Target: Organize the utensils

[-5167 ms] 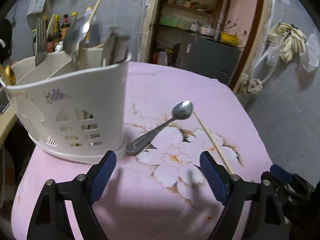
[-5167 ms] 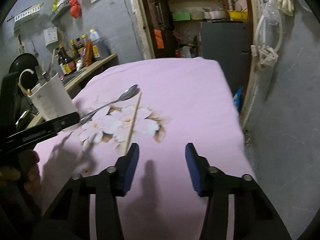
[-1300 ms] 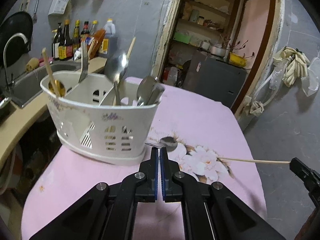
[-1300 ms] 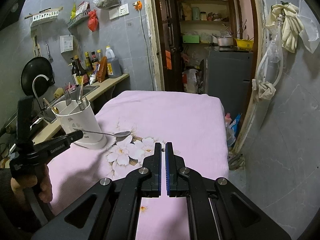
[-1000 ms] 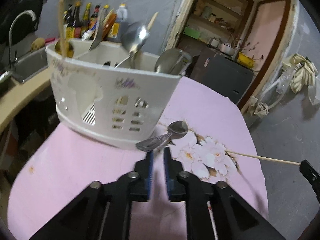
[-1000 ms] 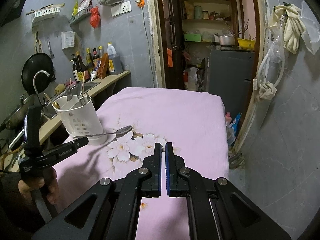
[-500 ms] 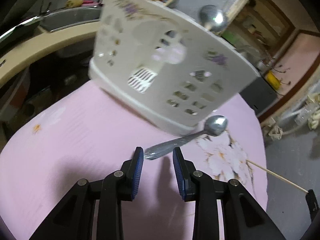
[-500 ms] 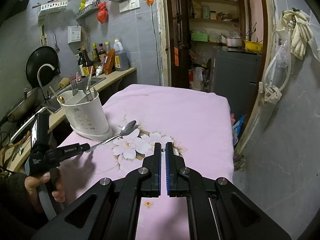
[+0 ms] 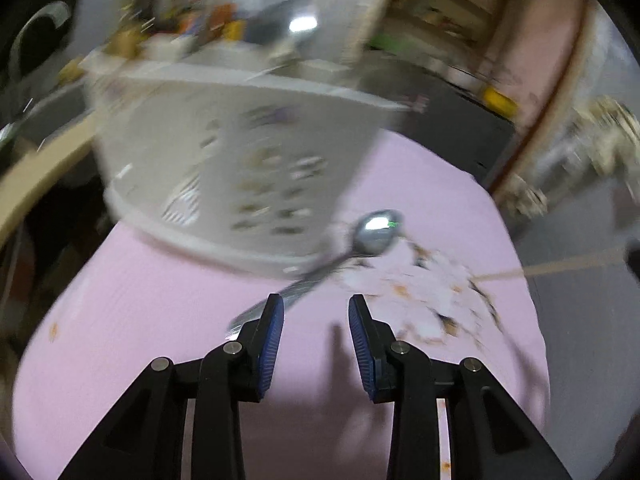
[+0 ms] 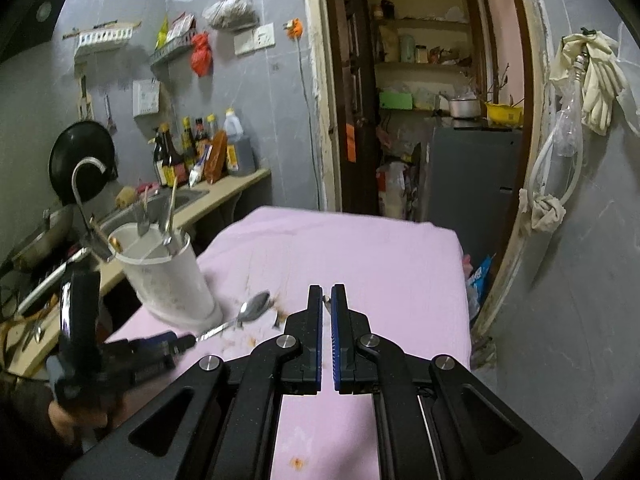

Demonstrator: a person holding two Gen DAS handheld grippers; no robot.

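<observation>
Left tongs (image 9: 316,322) parted, low over the pink floral cloth (image 9: 160,320) covering the bench; the metal spoon (image 9: 352,248) lies on the cloth, its handle end just at the left blue pad (image 9: 270,336), its bowl farther right beside the base of the white utensil caddy (image 9: 240,168). Right tongs (image 10: 327,320) nearly closed on a thin wooden chopstick (image 9: 560,266), which reaches in from the right of the left view.

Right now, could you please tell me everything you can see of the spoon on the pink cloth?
The spoon is shiny metal with an oval bowl facing up and a slim handle. It lies flat on the pink cloth, beside the base of the white holder. Its handle end runs behind the open left gripper's finger; contact cannot be told through the blur.
</observation>
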